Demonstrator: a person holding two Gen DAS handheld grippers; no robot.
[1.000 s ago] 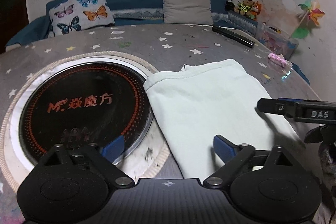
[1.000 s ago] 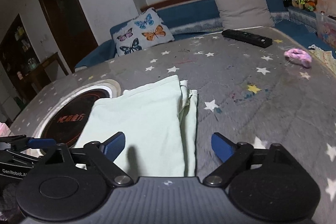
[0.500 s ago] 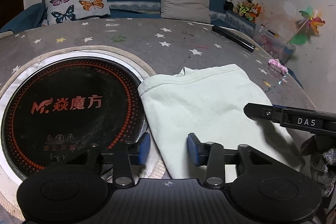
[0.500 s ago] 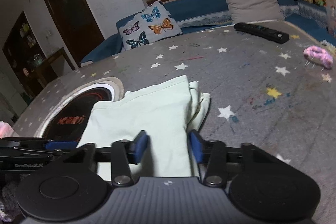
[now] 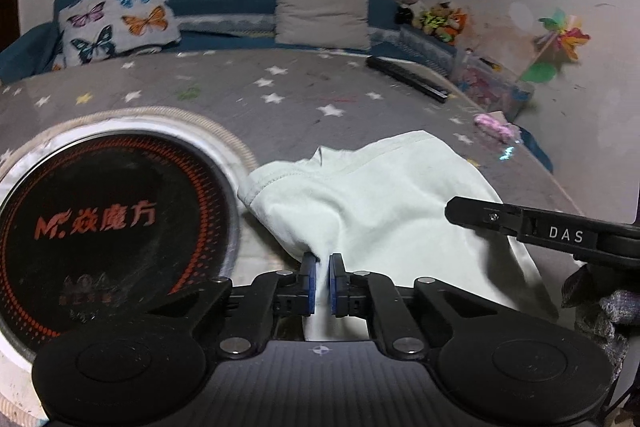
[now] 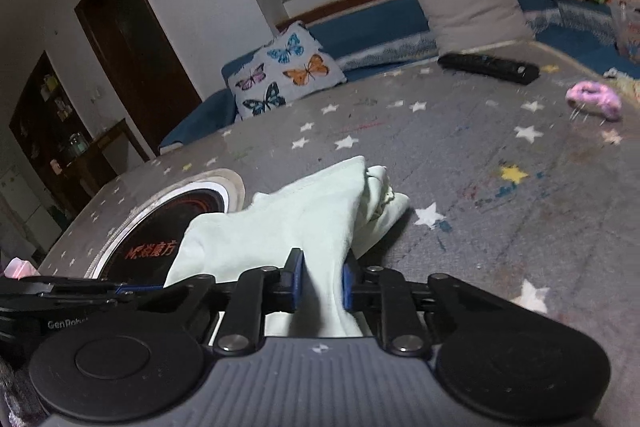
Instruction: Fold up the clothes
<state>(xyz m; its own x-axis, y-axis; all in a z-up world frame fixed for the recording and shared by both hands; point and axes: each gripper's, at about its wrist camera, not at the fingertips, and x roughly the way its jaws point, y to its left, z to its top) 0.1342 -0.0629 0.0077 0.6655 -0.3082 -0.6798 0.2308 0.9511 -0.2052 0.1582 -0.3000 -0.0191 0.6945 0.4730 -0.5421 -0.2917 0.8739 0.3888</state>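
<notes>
Pale green garment [image 5: 384, 211] lying on the star-print table [image 5: 280, 95], its left part reaching the round black hob [image 5: 104, 223]. Left claw [image 5: 320, 279] and right claw [image 6: 319, 285] have just been closing; each now pinches the near hem, one per corner, presumably so the edge lifts evenly for a fold.

A: What's your count?
B: One pale green garment [image 5: 384, 203], two cushions – a butterfly one [image 5: 116, 15] and a plain one [image 5: 322, 11].
A: Also one remote [image 6: 488, 67], one pink scrunchie [image 6: 594, 99], one round black cooktop [image 5: 100, 223].
B: And two grippers, left [image 5: 320, 277] and right [image 6: 320, 283].
</notes>
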